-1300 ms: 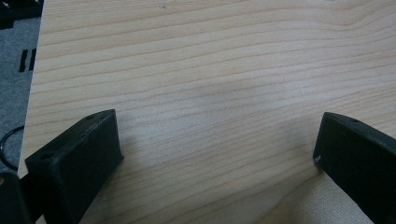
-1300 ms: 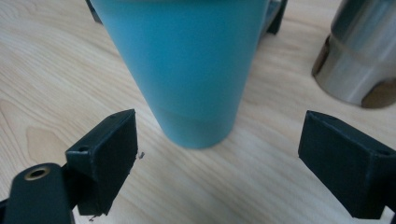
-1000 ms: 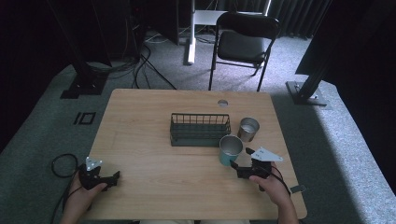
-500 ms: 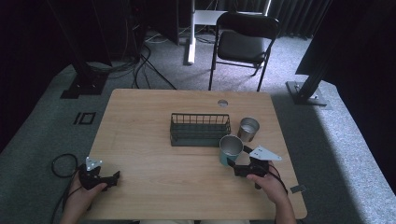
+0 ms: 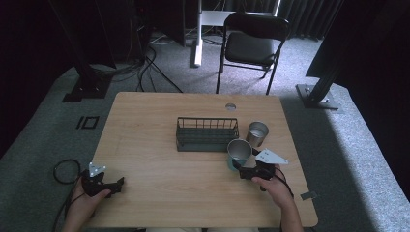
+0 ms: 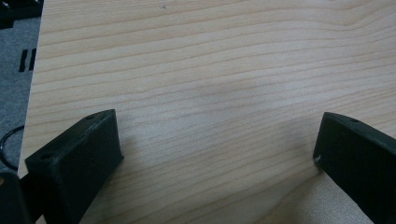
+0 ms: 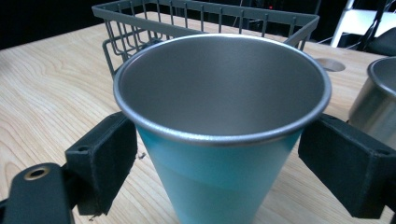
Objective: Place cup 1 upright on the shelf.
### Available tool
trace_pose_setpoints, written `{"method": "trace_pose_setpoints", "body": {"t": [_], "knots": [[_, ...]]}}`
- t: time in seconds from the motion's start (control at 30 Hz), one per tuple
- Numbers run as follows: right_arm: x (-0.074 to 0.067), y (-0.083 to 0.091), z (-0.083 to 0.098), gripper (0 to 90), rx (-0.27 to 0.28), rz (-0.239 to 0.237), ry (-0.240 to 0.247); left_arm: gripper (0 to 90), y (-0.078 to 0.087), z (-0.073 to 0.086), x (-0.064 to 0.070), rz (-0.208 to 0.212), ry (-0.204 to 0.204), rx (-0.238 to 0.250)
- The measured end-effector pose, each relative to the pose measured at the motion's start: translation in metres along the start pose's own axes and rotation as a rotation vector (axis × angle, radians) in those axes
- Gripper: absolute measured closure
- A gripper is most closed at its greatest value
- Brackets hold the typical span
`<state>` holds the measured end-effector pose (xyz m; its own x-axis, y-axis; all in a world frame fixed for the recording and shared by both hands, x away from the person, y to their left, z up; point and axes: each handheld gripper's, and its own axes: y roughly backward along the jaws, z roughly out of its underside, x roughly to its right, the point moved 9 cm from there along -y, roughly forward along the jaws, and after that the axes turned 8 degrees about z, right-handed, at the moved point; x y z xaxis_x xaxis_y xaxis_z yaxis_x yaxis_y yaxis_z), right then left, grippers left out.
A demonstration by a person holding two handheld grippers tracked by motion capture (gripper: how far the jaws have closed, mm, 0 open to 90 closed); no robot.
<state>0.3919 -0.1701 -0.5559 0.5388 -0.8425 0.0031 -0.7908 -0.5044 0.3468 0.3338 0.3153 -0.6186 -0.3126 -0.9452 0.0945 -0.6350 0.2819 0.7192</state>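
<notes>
Cup (image 7: 219, 140) stands between the right tool's (image 7: 219, 172) spread jaws, ungripped; close squarely below the rim. Left tool (image 6: 215, 158) rests open.

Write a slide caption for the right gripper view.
Right gripper jaws straddle a blue steel-rimmed cup before a wire basket.

A light wooden table (image 5: 159, 121) stands on grey carpet (image 5: 348, 145). At twelve o'clock sits a black folding chair (image 5: 251, 46); cables (image 5: 145, 67) trail at eleven; dark curtains (image 5: 309, 14) behind.
</notes>
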Motion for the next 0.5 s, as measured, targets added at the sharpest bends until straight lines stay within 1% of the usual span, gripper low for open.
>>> {"method": "trace_pose_setpoints", "body": {"t": [0.1,0.13,0.17,0.23,0.27,0.33,0.5], "knots": [[0.000,-0.002,-0.001,11.6,0.007,-0.001,0.001,1.3,0.000,0.000,0.000,0.000,0.000,0.000],[-0.002,-0.004,-0.002,11.5,0.008,-0.004,-0.014,1.3,0.000,0.000,0.000,0.000,0.000,0.000],[-0.002,-0.004,-0.002,11.5,0.008,-0.004,-0.014,1.3,0.000,0.000,0.000,0.000,0.000,0.000],[-0.004,-0.007,-0.005,11.5,0.016,-0.001,-0.010,1.3,0.000,0.000,0.000,0.000,0.000,0.000],[-0.005,-0.009,-0.008,11.5,0.024,0.004,0.002,1.3,0.000,0.000,0.000,0.000,0.000,0.000],[-0.007,-0.011,-0.010,11.5,0.024,0.007,0.009,1.3,0.000,0.000,0.000,0.000,0.000,-0.001],[-0.009,-0.013,-0.011,12.0,0.031,0.009,0.013,1.3,0.000,0.000,0.000,0.000,0.000,-0.001]]}}
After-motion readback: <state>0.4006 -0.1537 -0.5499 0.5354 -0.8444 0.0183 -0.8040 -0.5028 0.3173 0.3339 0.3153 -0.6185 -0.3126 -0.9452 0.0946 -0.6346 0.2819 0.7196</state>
